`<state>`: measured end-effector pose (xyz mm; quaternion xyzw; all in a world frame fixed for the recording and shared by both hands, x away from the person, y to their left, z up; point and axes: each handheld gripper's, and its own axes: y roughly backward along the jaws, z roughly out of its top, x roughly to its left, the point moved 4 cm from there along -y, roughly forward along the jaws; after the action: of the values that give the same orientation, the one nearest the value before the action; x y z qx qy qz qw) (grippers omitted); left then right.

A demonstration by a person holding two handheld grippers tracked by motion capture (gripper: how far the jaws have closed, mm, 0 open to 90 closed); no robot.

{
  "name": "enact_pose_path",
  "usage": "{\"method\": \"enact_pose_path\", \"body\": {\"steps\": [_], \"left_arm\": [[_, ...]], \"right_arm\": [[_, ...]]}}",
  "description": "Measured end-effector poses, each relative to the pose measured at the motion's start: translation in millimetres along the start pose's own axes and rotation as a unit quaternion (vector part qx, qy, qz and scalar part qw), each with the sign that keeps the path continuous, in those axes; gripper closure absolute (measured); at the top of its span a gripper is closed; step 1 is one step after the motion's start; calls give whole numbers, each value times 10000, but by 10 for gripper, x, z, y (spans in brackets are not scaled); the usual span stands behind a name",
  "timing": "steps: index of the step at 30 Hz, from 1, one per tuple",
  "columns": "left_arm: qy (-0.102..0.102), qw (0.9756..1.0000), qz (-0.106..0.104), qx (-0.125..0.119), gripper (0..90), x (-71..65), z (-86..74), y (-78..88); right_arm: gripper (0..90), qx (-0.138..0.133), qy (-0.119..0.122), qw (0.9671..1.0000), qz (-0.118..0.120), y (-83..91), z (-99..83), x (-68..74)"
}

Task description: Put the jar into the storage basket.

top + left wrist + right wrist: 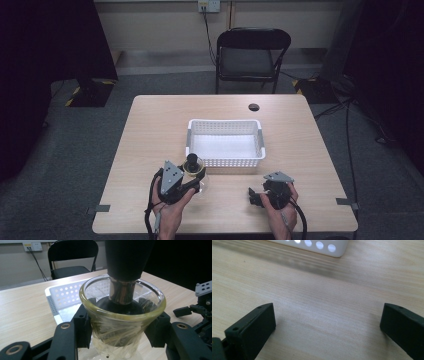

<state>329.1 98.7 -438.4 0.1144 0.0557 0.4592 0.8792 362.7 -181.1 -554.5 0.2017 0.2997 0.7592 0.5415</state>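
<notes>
You've got the glass cup (122, 322) with the black tamper (126, 267) standing in it pinched in your left gripper (192, 175), right at the white basket's (225, 162) near wall; dropping it inside is probably what's left; right gripper (327, 327) spread, holding nothing, over the table (324, 290).

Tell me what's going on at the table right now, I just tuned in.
A person works at a wooden table with a gripper in each hand. The left gripper is clamped around a clear glass cup, which has a black-handled tool standing inside it, right in front of the white perforated basket. The right gripper sits open over bare tabletop, holding nothing.
</notes>
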Motion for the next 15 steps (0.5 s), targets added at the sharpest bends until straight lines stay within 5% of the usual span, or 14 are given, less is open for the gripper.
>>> {"method": "enact_pose_path", "body": {"steps": [15], "left_arm": [[-78, 9999, -134, -30, 475, -30, 258, -60]], "right_arm": [[0, -1, -1, 10000, 1, 0, 0, 0]]}}
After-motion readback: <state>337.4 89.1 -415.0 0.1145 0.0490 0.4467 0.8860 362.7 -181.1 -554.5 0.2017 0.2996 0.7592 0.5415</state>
